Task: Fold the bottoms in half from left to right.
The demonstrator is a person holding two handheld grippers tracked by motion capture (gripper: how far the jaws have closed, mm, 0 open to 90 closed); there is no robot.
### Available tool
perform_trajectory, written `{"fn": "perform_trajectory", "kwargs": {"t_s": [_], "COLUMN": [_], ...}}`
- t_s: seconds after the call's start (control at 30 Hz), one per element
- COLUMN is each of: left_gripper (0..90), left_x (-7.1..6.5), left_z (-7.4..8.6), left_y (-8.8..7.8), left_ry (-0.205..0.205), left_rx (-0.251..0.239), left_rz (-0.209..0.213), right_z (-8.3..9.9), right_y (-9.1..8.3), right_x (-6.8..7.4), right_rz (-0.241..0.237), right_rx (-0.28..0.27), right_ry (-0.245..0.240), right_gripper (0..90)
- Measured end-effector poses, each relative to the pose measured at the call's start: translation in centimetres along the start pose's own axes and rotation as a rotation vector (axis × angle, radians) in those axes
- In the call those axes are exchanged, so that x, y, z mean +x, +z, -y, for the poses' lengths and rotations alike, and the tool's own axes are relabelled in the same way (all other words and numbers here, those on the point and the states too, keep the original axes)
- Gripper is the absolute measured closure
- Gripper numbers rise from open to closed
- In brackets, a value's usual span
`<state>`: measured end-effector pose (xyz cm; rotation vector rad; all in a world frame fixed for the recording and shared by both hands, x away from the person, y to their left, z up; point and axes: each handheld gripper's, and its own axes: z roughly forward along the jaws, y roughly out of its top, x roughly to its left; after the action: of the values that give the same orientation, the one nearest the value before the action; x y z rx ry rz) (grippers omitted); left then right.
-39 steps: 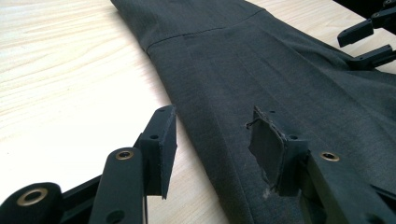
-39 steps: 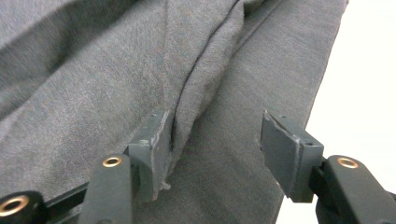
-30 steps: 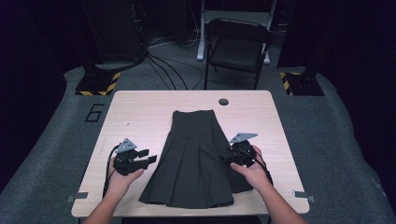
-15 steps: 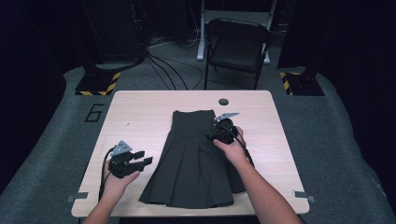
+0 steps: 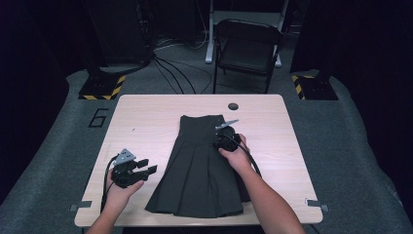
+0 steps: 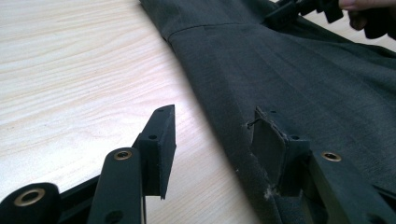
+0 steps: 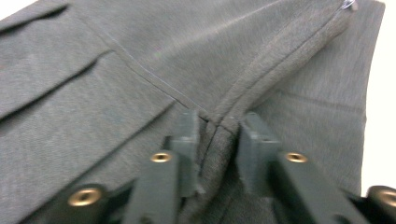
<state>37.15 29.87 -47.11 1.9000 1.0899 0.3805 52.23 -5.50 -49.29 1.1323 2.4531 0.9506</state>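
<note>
The right gripper (image 5: 225, 138) is clenched on the dark grey skirt (image 5: 199, 170): in the right gripper view its two jaws have just been closing and now pinch a raised ridge of the cloth (image 7: 215, 135) between their pads, the fabric bunched up into a fold that runs away from the jaws toward one o'clock, up to the waistband corner at the top right of that view. From above, this gripper sits on the skirt's upper right part, just below the waistband, at about one o'clock from the middle of the garment, with the person's right hand (image 5: 236, 153) behind it and the forearm crossing the skirt's right edge. The left gripper (image 5: 141, 168) stands released, its jaws held apart with nothing between them; in the left gripper view the left jaw hangs over bare wood of the table (image 6: 70, 70), while the right jaw is over the skirt's near edge (image 6: 219, 121), whether touching it I cannot tell. From above, the skirt lies flat in the middle of the table, waistband toward twelve o'clock and hem toward six, its left edge at about three o'clock from the left gripper and just beside it.
</note>
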Motion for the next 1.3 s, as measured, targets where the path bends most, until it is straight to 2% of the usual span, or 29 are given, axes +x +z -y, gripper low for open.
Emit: {"fn": "perform_trajectory", "kwargs": {"t_s": [0.07,0.1,0.13,0.17,0.2,0.23,0.27,0.3,0.33,0.37,0.43,0.47,0.5,0.53,0.6,0.63,0.67,0.73,0.77,0.8,0.9,0.93,0.97,1.13,1.3], "left_gripper": [49.6,49.6,49.6,49.6,49.6,49.6,49.6,49.6,49.6,49.7,49.6,49.6,49.6,49.6,49.6,49.6,49.6,49.6,49.6,49.6,49.6,49.6,49.6,49.3,46.0], "left_x": [0.0,0.0,0.0,0.0,0.0,0.0,0.0,0.0,0.0,0.0,0.0,-0.1,-0.1,-0.2,-0.1,-0.1,-0.1,-0.1,-0.1,-0.1,-0.4,-0.4,-0.6,-1.2,-2.5], "left_z": [0.0,0.0,0.0,0.1,0.1,0.1,0.0,0.0,0.0,0.0,0.0,0.0,0.0,0.0,0.1,0.1,0.1,0.1,0.1,0.1,0.2,0.2,0.2,0.2,0.0], "left_y": [0.0,0.0,0.0,0.0,0.0,0.0,0.0,0.0,0.0,0.0,0.0,0.0,0.0,0.0,0.0,0.0,0.0,0.0,0.1,0.1,0.4,0.4,0.6,0.8,1.9], "left_ry": [-0.008,-0.008,-0.003,-0.008,-0.008,-0.008,-0.007,-0.007,0.002,0.001,0.001,0.0,0.0,-0.002,0.001,0.001,-0.001,-0.002,-0.005,-0.003,0.014,0.014,0.016,0.02,0.053], "left_rx": [-0.001,-0.001,0.0,-0.001,-0.001,-0.001,-0.002,-0.002,0.0,0.0,0.001,0.001,0.001,0.001,-0.001,-0.001,0.0,0.001,-0.005,0.006,0.016,0.016,0.017,0.01,0.011], "left_rz": [0.0,0.0,-0.001,-0.002,-0.002,-0.002,0.0,0.0,-0.001,-0.002,-0.002,0.002,0.002,0.0,-0.001,0.0,0.003,0.004,-0.001,0.006,0.011,0.011,0.015,0.036,0.085], "right_z": [-0.5,-0.5,-0.8,-1.5,-1.9,-1.9,-2.8,-2.8,-3.6,-4.0,-4.4,-5.1,-5.1,-5.8,-6.3,-6.3,-6.5,-6.4,-6.4,-5.7,-4.2,-4.2,-3.1,-0.8,0.0], "right_y": [-0.9,-0.9,-1.4,-2.6,-3.4,-3.4,-4.7,-4.7,-6.0,-6.5,-7.0,-7.7,-7.7,-8.1,-7.9,-7.9,-7.3,-6.4,-6.4,-5.2,-3.6,-3.6,-2.7,-1.1,-0.5], "right_x": [0.6,0.6,0.8,1.1,1.1,1.1,1.3,1.3,1.4,1.5,1.5,1.4,1.4,1.1,0.2,0.2,-1.0,-2.7,-2.7,-4.3,-6.0,-6.0,-6.7,-7.9,-8.2], "right_rz": [0.006,0.006,0.006,0.016,0.01,0.01,0.004,0.004,-0.006,-0.005,-0.004,0.003,0.003,0.027,0.061,0.061,0.079,0.092,0.092,0.095,0.139,0.139,0.157,0.177,0.172], "right_rx": [-0.036,-0.036,-0.061,-0.101,-0.101,-0.101,-0.136,-0.136,-0.137,-0.141,-0.149,-0.149,-0.149,-0.142,-0.114,-0.114,-0.084,-0.055,-0.055,-0.018,0.048,0.048,0.071,0.104,0.094], "right_ry": [-0.035,-0.035,-0.047,-0.059,-0.067,-0.067,-0.074,-0.074,-0.089,-0.089,-0.094,-0.094,-0.094,-0.096,-0.104,-0.104,-0.077,-0.065,-0.065,-0.023,0.015,0.015,0.024,0.077,0.074], "right_gripper": [78.5,78.5,78.8,79.0,79.0,79.0,79.0,79.0,79.0,79.0,78.9,78.9,78.9,79.0,79.0,79.0,79.0,78.9,78.9,78.7,78.5,78.5,78.0,74.4,73.5]}}
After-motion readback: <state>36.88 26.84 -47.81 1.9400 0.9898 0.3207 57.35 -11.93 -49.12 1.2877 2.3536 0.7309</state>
